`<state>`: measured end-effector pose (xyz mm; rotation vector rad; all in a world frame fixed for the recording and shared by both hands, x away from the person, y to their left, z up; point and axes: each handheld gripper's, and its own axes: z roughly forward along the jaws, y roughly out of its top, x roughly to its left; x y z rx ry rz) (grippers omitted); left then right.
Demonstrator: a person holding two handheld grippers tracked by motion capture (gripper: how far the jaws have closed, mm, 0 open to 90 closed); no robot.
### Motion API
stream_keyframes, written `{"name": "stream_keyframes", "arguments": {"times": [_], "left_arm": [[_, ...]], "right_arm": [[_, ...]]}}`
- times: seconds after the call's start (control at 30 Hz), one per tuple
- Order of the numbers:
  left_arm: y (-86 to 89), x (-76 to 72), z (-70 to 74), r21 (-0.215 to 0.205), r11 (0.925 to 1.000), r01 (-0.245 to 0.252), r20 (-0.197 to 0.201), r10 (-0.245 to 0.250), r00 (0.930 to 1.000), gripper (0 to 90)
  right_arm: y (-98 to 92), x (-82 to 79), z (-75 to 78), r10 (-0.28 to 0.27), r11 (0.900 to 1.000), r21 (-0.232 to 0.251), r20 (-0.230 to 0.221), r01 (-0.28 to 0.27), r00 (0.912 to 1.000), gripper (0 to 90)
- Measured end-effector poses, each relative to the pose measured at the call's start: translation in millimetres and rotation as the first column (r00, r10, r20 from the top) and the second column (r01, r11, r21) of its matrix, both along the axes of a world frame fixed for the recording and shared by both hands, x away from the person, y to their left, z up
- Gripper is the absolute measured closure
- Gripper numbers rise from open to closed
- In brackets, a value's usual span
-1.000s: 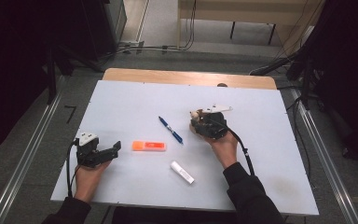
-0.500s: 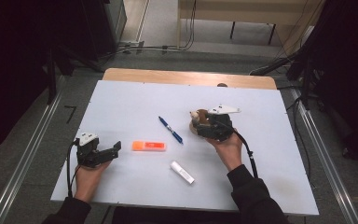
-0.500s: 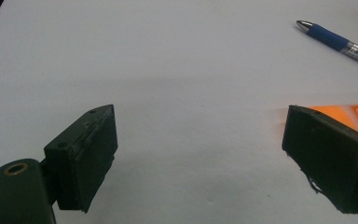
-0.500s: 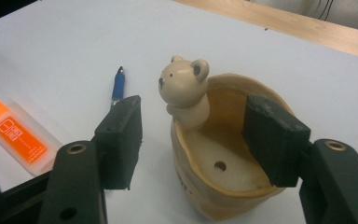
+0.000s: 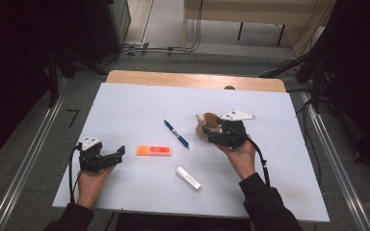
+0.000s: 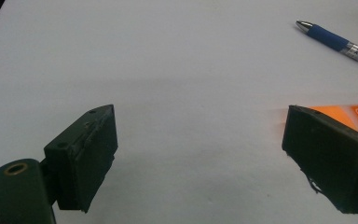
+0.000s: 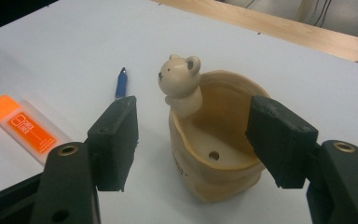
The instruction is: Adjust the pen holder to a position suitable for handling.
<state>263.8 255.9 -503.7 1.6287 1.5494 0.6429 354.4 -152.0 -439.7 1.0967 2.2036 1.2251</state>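
Black left tongs (image 5: 119, 155) gape wide and empty at eight o'clock on the bench (image 5: 125, 106), the orange case (image 5: 154, 150) just beyond their tips. At two o'clock, past the blue pen (image 5: 176, 134), the right tongs (image 7: 193, 140) have just been opening and now straddle the beige bear pot (image 7: 214, 144) without pressing it. I judge that a careless withdrawal could catch its rim and tip it.

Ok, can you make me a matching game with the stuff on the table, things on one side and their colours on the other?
Things:
1. pen
2. flat case
3. small tube
4. bear pot

Colours:
A. white
B. beige
C. blue
D. orange

Pairs: 1-C, 2-D, 3-A, 4-B
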Motion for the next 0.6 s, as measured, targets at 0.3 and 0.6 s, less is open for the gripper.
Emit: {"name": "stream_keyframes", "arguments": {"times": [0.3,0.6], "left_arm": [[-0.6,0.0,-0.1,0.001,1.0,0.0,-0.001,0.0,1.0,10.9],[-0.4,-0.4,0.0,0.001,1.0,-0.002,0.0,0.002,1.0,11.0]], "right_arm": [[-6.6,-8.7,3.0,0.003,1.0,0.014,0.0,-0.003,1.0,31.5],[-15.0,-16.0,3.6,0.004,1.0,0.029,-0.002,-0.004,1.0,30.2]]}}
